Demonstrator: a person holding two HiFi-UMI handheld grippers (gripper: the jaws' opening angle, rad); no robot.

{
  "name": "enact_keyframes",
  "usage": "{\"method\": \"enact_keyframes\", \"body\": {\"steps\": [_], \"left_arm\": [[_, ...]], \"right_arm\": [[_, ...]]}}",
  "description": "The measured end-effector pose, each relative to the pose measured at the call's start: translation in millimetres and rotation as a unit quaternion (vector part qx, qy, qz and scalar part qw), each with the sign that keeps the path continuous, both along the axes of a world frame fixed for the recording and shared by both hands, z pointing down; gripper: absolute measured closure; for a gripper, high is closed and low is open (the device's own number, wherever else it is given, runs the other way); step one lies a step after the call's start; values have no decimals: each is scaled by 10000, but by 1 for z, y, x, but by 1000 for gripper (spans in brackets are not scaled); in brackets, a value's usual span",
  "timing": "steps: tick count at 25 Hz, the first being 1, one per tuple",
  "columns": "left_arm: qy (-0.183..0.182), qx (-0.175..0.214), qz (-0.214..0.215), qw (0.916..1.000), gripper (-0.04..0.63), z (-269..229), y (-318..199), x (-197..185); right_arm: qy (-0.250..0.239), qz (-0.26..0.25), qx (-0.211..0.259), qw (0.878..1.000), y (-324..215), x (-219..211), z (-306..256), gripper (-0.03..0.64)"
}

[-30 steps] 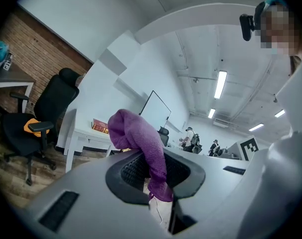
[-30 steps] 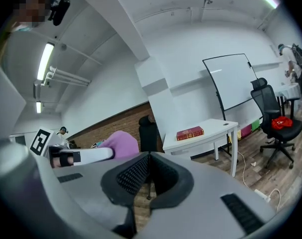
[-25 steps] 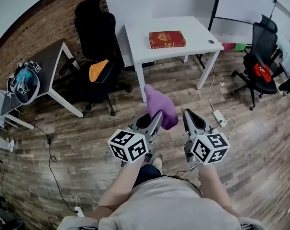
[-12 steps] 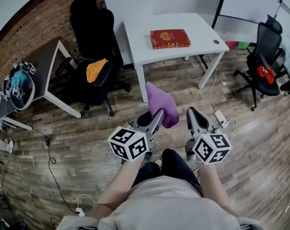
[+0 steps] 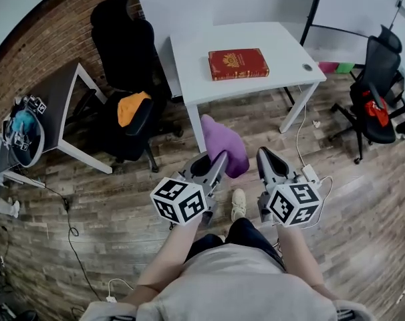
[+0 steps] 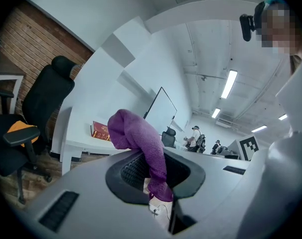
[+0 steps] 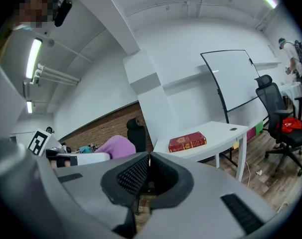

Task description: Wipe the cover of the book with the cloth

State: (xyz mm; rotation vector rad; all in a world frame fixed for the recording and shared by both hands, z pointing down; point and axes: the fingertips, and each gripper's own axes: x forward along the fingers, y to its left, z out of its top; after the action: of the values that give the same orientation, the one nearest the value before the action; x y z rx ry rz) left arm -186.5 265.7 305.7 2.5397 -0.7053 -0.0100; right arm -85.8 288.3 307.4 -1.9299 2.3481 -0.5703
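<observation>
Floor (image 5: 89, 206): wood planks with loose cables; the person stands on it at 6 o'clock of the head view.
White table (image 5: 189, 65): at 12 o'clock, well apart from both grippers.
Whiteboard (image 5: 356, 5): at 1 o'clock, behind the table; blank as far as it shows.
Black chair (image 5: 122, 39): at 10 o'clock, just beside the table's left end, with something orange on the seat.
Second chair (image 5: 379, 65): at 2 o'clock, with a red item on the seat.
Book (image 5: 238, 63): red, lying flat and closed on the tabletop, cover up, nothing touching it.
Cloth (image 5: 224, 147): purple, bunched, rising above the jaw tips toward 12 o'clock, with a short tail hanging below them.
Left gripper (image 5: 216, 162): clamped on the cloth, jaws narrow with the fabric pinched between them.
Right gripper (image 5: 264, 158): just beside the left at 3 o'clock of it, jaws closed together with nothing between them.
Step in hand: the approach, I judge; the cloth is in the grip and no wiping has begun.
Next move calls for: closing the gap to the table, then laying the cloth flat on the cover and sweeping across it. The free gripper could steady the book so it does not slide.
Writing: a gold emblem and lettering on the cover, too small to read. Black-and-white square markers on both gripper cubes. No brand is legible.
</observation>
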Motion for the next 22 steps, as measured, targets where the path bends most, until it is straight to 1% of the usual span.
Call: {"method": "enact_keyframes", "body": {"steps": [11, 17, 22], "left_arm": [[-75, 91, -237, 9997, 528, -13, -105, 62], [-110, 88, -323, 9994, 528, -12, -147, 97], [-117, 74, -447, 9989, 528, -10, -171, 116]], "right_arm": [[75, -354, -21, 9993, -113, 59, -8, 594], [107, -542, -126, 9984, -159, 90, -3, 594], [179, -689, -189, 9973, -184, 108, 3, 594]]}}
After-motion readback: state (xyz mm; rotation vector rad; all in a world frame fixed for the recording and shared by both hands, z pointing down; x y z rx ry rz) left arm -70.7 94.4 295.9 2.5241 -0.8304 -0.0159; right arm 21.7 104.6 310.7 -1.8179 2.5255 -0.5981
